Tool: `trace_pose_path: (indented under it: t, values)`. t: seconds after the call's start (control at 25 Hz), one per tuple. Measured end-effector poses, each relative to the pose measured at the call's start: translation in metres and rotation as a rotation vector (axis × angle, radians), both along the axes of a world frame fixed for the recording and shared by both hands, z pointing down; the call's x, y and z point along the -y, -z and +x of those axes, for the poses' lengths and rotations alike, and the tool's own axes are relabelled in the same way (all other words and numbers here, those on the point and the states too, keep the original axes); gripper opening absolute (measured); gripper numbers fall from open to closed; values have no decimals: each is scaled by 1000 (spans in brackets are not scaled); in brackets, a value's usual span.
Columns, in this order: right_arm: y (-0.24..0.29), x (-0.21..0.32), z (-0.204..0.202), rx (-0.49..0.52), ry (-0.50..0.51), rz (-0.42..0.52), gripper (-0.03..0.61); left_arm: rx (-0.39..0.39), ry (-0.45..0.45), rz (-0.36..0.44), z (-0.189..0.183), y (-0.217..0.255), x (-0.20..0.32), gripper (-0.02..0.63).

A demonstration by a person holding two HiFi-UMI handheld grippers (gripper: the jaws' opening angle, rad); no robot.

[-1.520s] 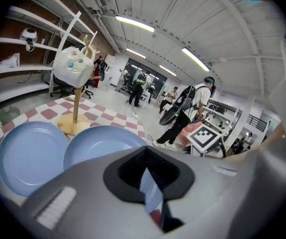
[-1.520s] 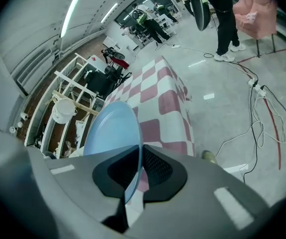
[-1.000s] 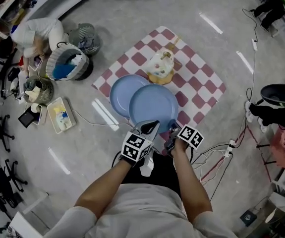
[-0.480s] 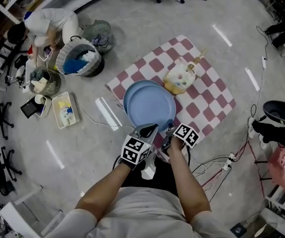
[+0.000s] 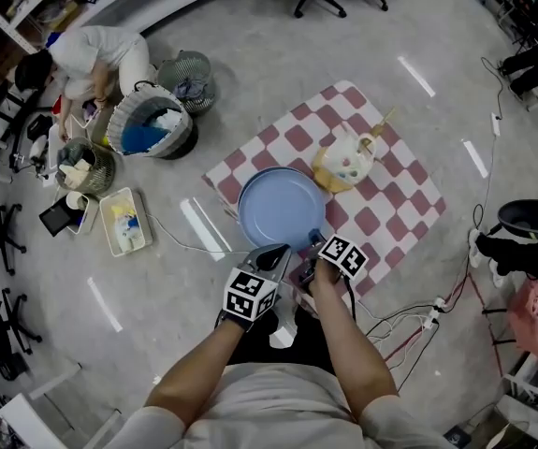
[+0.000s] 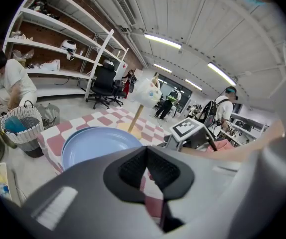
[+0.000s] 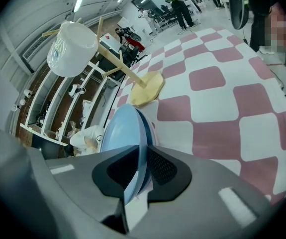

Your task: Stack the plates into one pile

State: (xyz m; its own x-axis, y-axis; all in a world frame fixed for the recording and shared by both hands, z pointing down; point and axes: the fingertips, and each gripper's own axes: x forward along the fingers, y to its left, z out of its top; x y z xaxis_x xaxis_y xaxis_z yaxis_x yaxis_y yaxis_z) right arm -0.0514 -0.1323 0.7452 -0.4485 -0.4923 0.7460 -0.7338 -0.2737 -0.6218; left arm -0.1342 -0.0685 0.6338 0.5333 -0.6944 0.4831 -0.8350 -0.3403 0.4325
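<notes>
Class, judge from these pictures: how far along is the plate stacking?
Done: the top plate sits over the lower plate on the checked cloth. In hand: the right gripper grips the top plate's rim; the left gripper is shut, empty. Left: let go.

Plates lie on the cloth — stand behind, basket far left.

Head view is looking steeply down, from well above, at the floor and checkered cloth | left gripper view is facing low along its jaws, close over the blue plate | right gripper view is sitting rolled sideways at that plate's rim | all three are sharing plate, cloth and wooden stand.
</notes>
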Motion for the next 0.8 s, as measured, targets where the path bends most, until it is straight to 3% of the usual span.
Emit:
trace_pose_path:
  t: [0.24,0.32,0.48,0.8]
  values:
    - [-6,4,-7,-138,125,5,42,-3,12,-1,-9,0,1,6]
    - [-8,2,-7,-190,178,11,80,-4,13,-1,-9,0,1,6]
    - [-4,3,-1,-270,241,67,81,-8,8,-4,-5,-1,1,6]
    - [57,-4,26,-277,249,206,73,-33,-56,2,27,20,7,6]
